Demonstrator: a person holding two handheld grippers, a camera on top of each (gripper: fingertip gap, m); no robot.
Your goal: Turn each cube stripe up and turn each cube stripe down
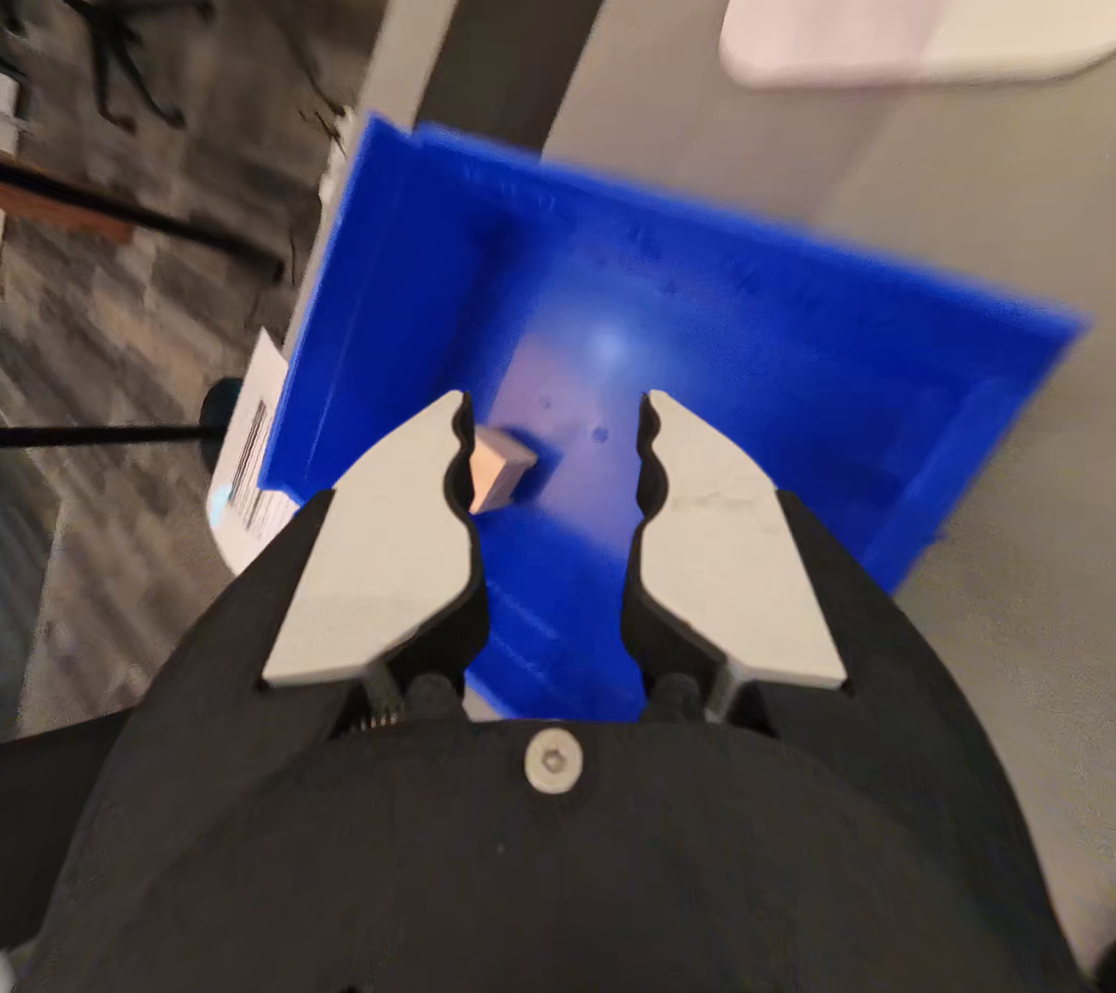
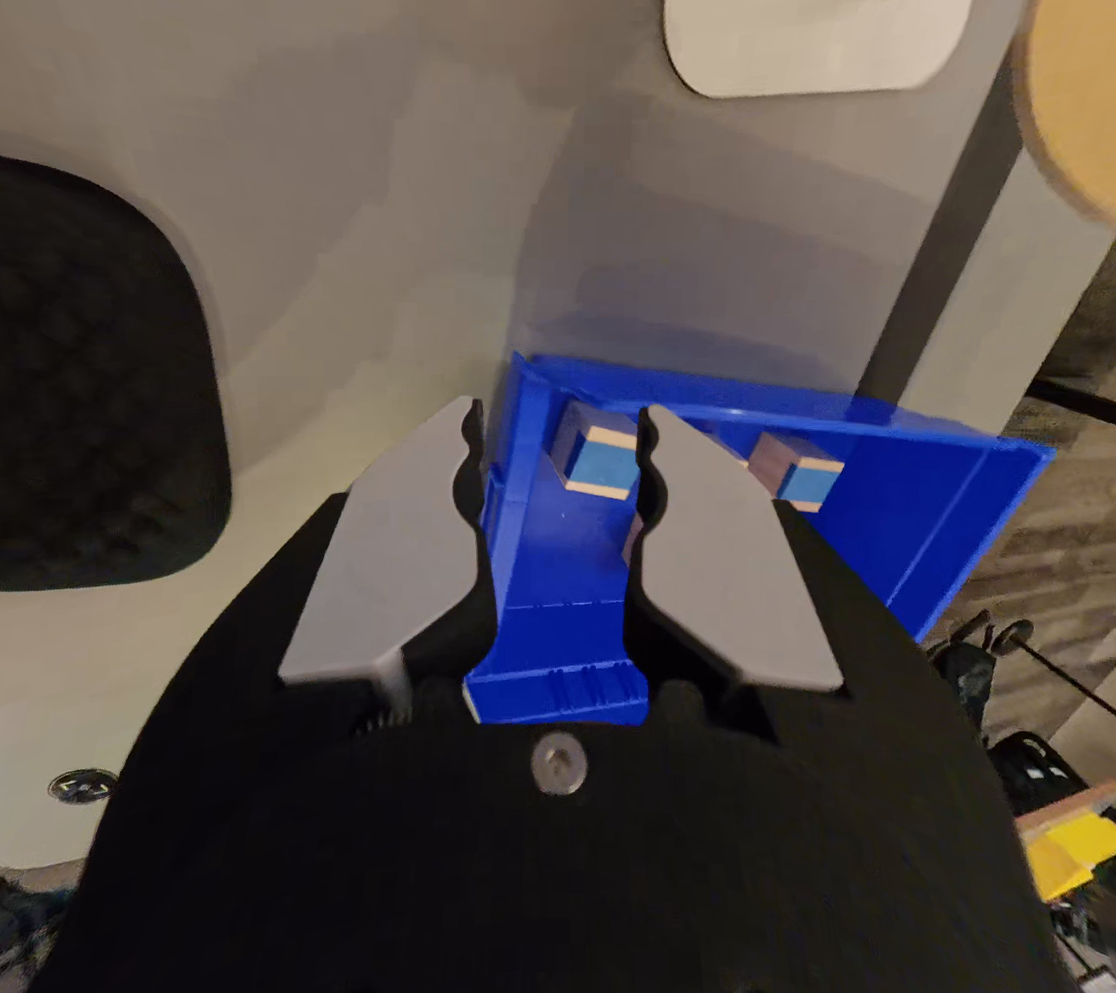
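The blue plastic bin (image 1: 423, 299) is smooth and glossy, with straight walls and squared corners, and it sits on a pale matte tabletop (image 2: 302, 179) close to that table's edge, beyond which lies mottled grey carpet (image 1: 121, 269). The left gripper (image 1: 552, 408) hangs over the bin with its grey wedge-shaped fingers (image 1: 386, 541) spread and their wavy black pads bare; a small wooden cube (image 1: 498, 472) shows just beside the left pad, apart from the right pad, so nothing is gripped. That view is blurred, and whether the cube rests on the bin floor I cannot tell. The right gripper (image 2: 558, 414) is also spread wide, straddling the bin's near corner wall, its pads pressing on nothing. Beyond it two wooden cubes with blue stripes facing sideways, a left cube (image 2: 601, 459) and a right cube (image 2: 797, 472), sit against the bin's far wall, well apart. Open bin floor lies between them. A white rounded tray (image 2: 785, 28) sits farther off, and a dark chair seat (image 2: 90, 390) sits left.
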